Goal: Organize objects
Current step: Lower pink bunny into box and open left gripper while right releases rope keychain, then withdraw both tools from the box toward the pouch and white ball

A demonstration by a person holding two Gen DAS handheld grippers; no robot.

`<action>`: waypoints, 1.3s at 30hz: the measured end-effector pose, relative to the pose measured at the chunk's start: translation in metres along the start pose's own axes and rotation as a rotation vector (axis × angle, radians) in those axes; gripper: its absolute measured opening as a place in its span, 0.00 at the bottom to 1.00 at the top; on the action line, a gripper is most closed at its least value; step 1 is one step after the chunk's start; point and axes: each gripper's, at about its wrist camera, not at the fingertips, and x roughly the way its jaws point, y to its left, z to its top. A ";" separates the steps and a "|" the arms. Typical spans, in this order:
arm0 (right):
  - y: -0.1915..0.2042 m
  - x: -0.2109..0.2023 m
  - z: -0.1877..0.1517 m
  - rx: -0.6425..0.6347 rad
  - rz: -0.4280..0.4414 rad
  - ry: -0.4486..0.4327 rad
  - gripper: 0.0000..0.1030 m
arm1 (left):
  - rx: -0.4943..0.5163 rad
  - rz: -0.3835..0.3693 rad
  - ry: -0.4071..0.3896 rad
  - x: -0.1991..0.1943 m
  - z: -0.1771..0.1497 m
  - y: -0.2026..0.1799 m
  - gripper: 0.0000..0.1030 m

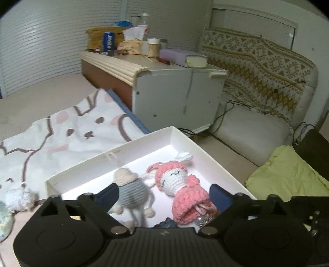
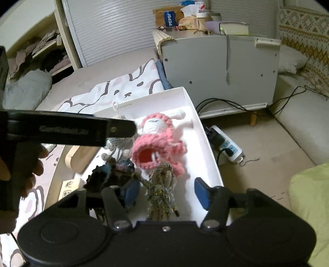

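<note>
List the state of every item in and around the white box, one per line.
white box: open, no lid.
pink crochet doll: lying in the box.
grey crochet doll: lying beside the pink one.
rope-knot charm: lying in the box.
left hand-held gripper: open, holding nothing.
right hand-held gripper: open over the charm.
Pepsi can: upright.

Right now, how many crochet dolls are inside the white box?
2 clearly: the pink doll mid-box and the grey doll beside it, toward the patterned blanket. Dark and greenish yarn pieces lie nearer the grippers; more may be hidden.
</note>
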 end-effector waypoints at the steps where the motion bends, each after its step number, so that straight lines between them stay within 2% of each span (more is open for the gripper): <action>1: 0.000 -0.002 0.001 0.003 -0.001 -0.003 0.67 | -0.004 0.005 0.001 -0.003 0.000 0.002 0.94; 8: 0.006 -0.021 0.005 0.000 -0.026 -0.021 0.78 | -0.015 0.029 -0.011 -0.033 -0.003 0.010 0.99; 28: 0.038 -0.083 0.013 -0.043 -0.063 -0.094 0.99 | -0.061 0.088 -0.055 -0.122 -0.026 0.034 1.00; 39: 0.054 -0.094 0.002 -0.040 -0.084 -0.100 1.00 | -0.081 0.098 -0.055 -0.160 -0.048 0.054 1.00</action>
